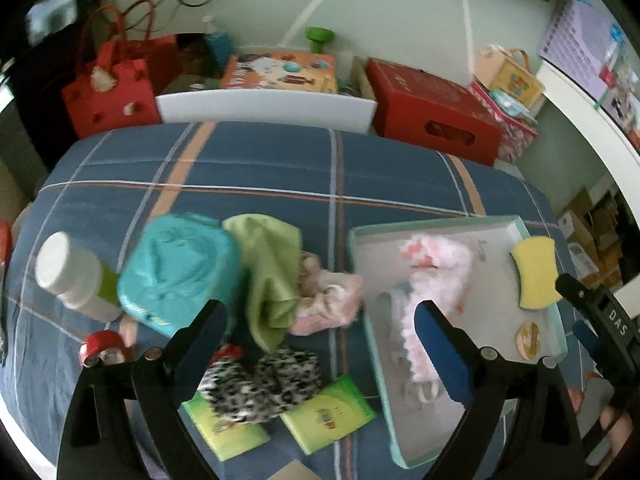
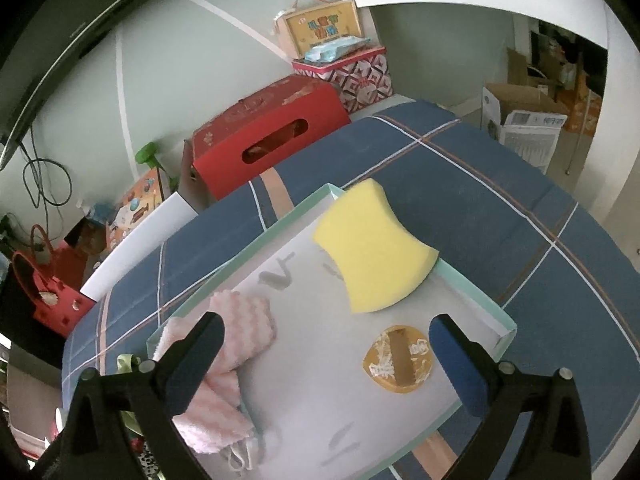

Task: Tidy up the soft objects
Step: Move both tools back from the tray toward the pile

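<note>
We find both grippers, left (image 1: 320, 316) and right (image 2: 326, 332), released and empty, the sponge (image 2: 370, 248) propped on the tray (image 2: 472, 292) rim at one o'clock, apparently just dropped.

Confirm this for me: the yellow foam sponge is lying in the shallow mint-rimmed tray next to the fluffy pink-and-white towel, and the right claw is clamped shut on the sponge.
Not quite. The right claw is open and empty, as the right wrist view shows. The rest holds: the yellow foam sponge lies in the shallow mint-rimmed tray, with the fluffy pink-and-white towel beside it.
</note>
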`<state>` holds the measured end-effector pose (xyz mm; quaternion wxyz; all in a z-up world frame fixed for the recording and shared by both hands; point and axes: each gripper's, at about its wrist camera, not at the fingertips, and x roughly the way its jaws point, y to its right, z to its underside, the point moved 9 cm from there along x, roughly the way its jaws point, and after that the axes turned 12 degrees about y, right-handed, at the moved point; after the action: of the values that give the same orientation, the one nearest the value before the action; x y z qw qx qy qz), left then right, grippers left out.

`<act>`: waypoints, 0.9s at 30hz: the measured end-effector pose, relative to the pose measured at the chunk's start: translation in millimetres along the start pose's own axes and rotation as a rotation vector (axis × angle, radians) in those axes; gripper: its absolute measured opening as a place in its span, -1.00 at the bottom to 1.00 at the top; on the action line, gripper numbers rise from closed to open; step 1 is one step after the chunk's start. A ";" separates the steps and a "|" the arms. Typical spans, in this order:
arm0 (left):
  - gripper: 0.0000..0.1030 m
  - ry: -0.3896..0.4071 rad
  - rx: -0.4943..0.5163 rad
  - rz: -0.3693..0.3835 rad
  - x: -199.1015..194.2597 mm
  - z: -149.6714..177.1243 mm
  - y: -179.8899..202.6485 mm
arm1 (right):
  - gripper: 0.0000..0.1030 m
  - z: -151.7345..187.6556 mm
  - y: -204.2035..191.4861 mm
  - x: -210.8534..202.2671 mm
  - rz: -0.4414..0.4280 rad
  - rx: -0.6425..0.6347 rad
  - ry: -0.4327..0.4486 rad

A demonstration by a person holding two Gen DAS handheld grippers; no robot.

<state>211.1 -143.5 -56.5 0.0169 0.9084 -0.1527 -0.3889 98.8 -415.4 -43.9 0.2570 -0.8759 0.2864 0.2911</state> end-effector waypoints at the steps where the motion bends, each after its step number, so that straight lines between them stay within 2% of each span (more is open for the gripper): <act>1: 0.84 0.010 -0.009 -0.014 -2.9 -1.5 -6.1 | 1.00 -0.1 -2.3 -1.0 -0.003 -0.005 0.001; 6: 0.84 0.057 -0.055 -0.040 -18.3 -7.1 -31.1 | 1.00 0.5 -16.0 -9.3 -0.035 -0.014 0.018; 10: 0.85 0.063 -0.086 -0.054 -26.2 -3.4 -49.7 | 1.00 3.7 -28.9 -18.7 -0.047 -0.033 0.026; 14: 0.85 0.067 -0.127 -0.084 -34.2 4.2 -74.3 | 1.00 16.6 -58.9 -28.6 -0.122 -0.073 -0.002; 22: 0.85 0.052 -0.238 -0.174 -49.1 36.1 -143.0 | 1.00 69.1 -131.9 -49.9 -0.298 -0.222 -0.084; 27: 0.85 0.040 -0.295 -0.226 -53.4 55.9 -177.3 | 1.00 112.8 -159.1 -56.6 -0.351 -0.309 -0.159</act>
<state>183.3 45.8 -84.6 0.1091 0.9150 0.0092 -0.3883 123.8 -213.8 -40.4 0.1884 -0.9155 0.0608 0.3502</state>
